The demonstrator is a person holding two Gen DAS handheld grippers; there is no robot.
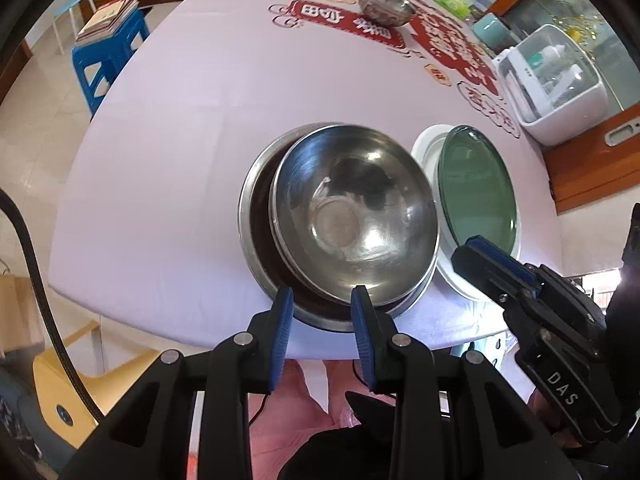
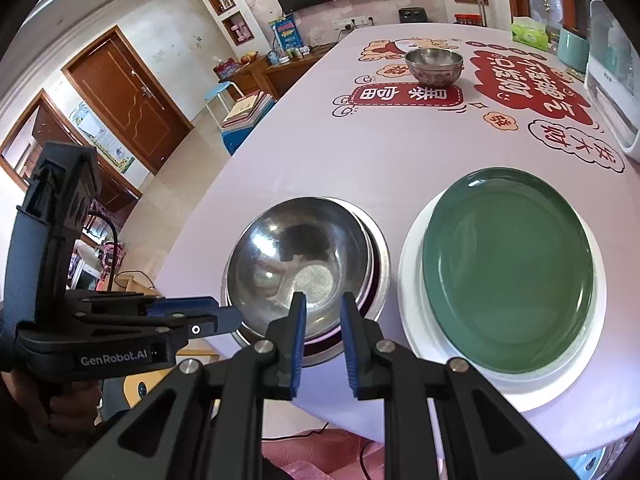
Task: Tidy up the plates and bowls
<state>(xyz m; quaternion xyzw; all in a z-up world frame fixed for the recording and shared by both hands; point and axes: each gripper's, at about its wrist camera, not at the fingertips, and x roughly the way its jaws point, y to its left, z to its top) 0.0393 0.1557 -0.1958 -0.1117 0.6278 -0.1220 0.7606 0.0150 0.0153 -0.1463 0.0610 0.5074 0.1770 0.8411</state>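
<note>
A steel bowl (image 1: 352, 216) sits tilted inside a larger steel bowl (image 1: 256, 240) near the table's front edge; the pair shows in the right wrist view too (image 2: 296, 256). To their right a green plate (image 1: 476, 188) (image 2: 508, 276) lies on a white plate (image 1: 424, 148) (image 2: 412, 280). A third steel bowl (image 1: 386, 5) (image 2: 434, 65) stands alone far back. My left gripper (image 1: 322, 300) is open and empty, just in front of the stacked bowls' near rim. My right gripper (image 2: 322, 308) is open and empty, at the bowls' near rim.
The table (image 1: 180, 140) has a white cloth with red print. A white appliance (image 1: 560, 84) and a teal container (image 2: 572, 50) stand at its right edge. A blue stool with books (image 1: 108, 44) and a yellow chair (image 1: 92, 392) stand to the left.
</note>
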